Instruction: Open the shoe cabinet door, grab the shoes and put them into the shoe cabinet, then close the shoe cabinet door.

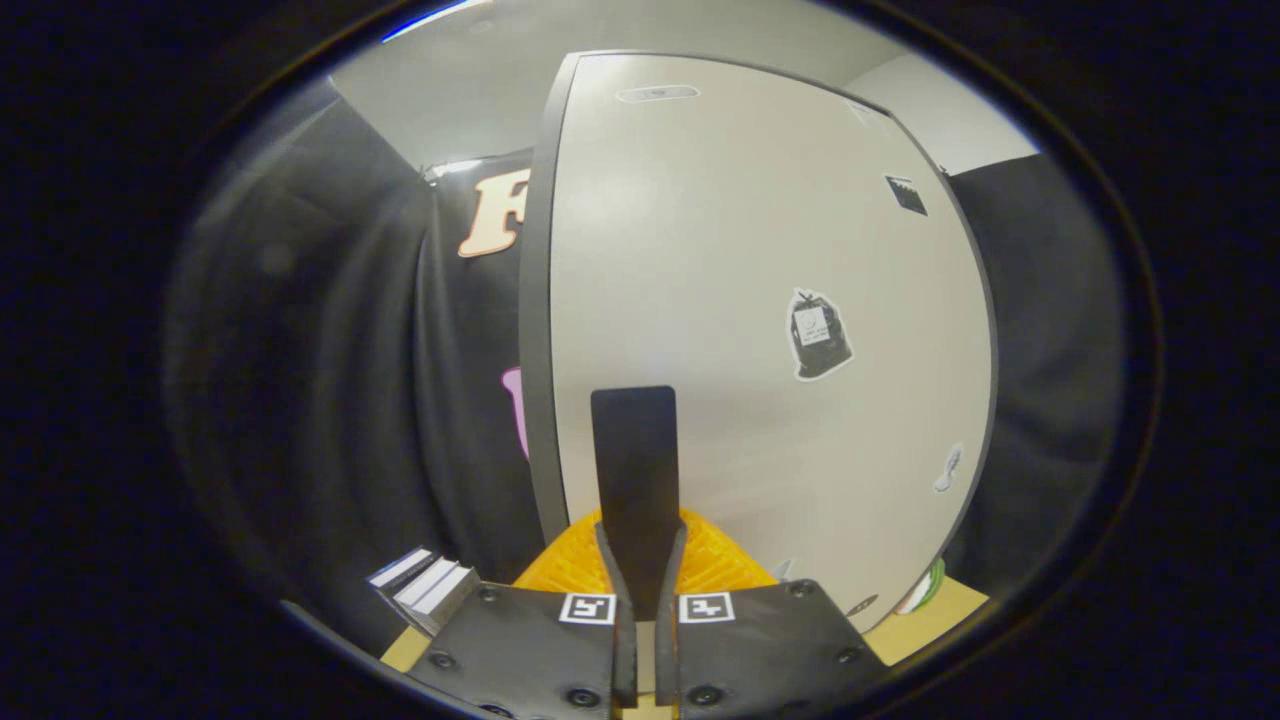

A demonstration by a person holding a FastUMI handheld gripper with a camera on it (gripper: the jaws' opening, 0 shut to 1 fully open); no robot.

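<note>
The shoe cabinet's pale door [720, 250] stands just beyond my fingers, its dark left edge [535, 350] upright against the black cloth. A flat black handle [633, 450] sticks out from the door's lower part, and its near end sits between my fingers. My gripper [640, 545] is shut on this handle, with both fingers pressed against its sides. From here I cannot tell how far the door is swung.
Stickers dot the door, among them a black bag shape [818, 335]. A small stack of white-edged boxes [425, 585] lies low at the left of my fingers. A tan surface [930, 620] shows under the door's right corner. Black cloth wall [330, 380] hangs on both sides.
</note>
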